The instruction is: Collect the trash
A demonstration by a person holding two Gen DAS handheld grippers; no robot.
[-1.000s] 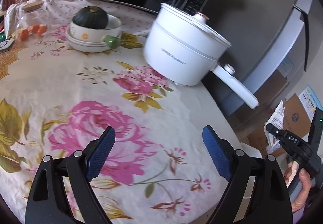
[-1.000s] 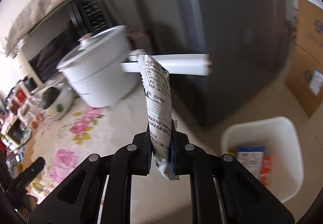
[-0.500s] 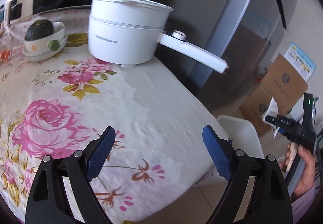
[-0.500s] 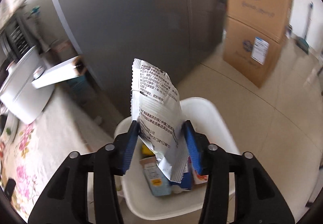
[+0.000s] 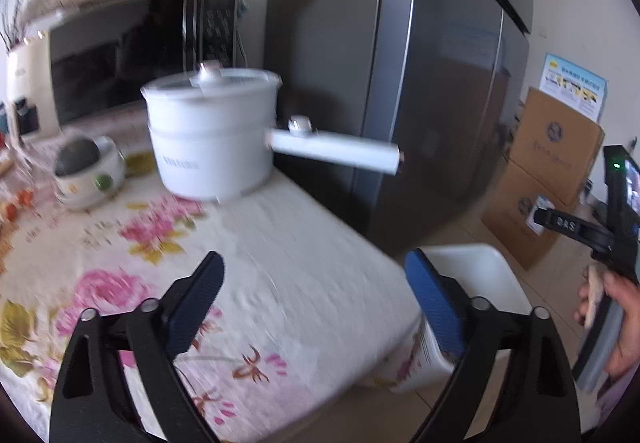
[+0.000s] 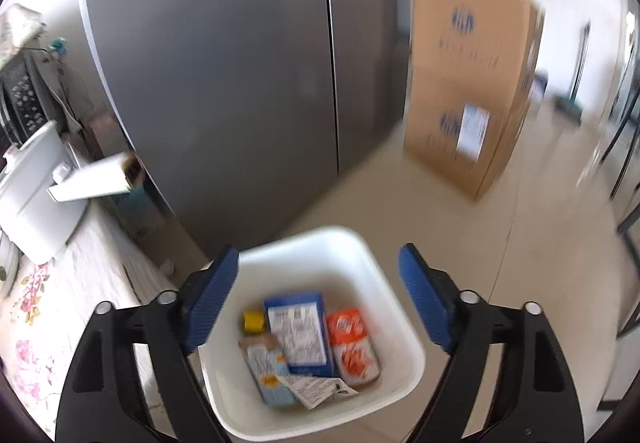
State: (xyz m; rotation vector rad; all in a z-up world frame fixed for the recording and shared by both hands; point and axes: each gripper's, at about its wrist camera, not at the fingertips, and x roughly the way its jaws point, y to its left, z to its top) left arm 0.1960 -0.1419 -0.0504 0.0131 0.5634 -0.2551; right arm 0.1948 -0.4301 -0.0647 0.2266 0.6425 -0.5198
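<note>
My right gripper [image 6: 316, 299] is open and empty, held above a white trash bin [image 6: 352, 243] on the floor. The white printed wrapper [image 6: 316, 389] lies inside the bin at the front, on top of a blue packet [image 6: 298, 335], an orange packet [image 6: 352, 343] and other trash. My left gripper [image 5: 316, 295] is open and empty above the corner of the floral tablecloth [image 5: 280, 255]. The bin [image 5: 480, 271] also shows in the left wrist view, below the table's corner, with the right gripper's body [image 5: 580, 229] above it.
A white pot [image 5: 212, 139] with a long handle [image 5: 336, 151] stands on the table, a bowl with a dark squash [image 5: 86, 167] beside it. A grey fridge [image 6: 240, 63] stands behind the bin. Stacked cardboard boxes [image 6: 468, 91] stand on the tiled floor.
My right gripper has opened fully and the white wrapper has dropped from it into the bin. The left wrist view has swung further right and tilted up.
</note>
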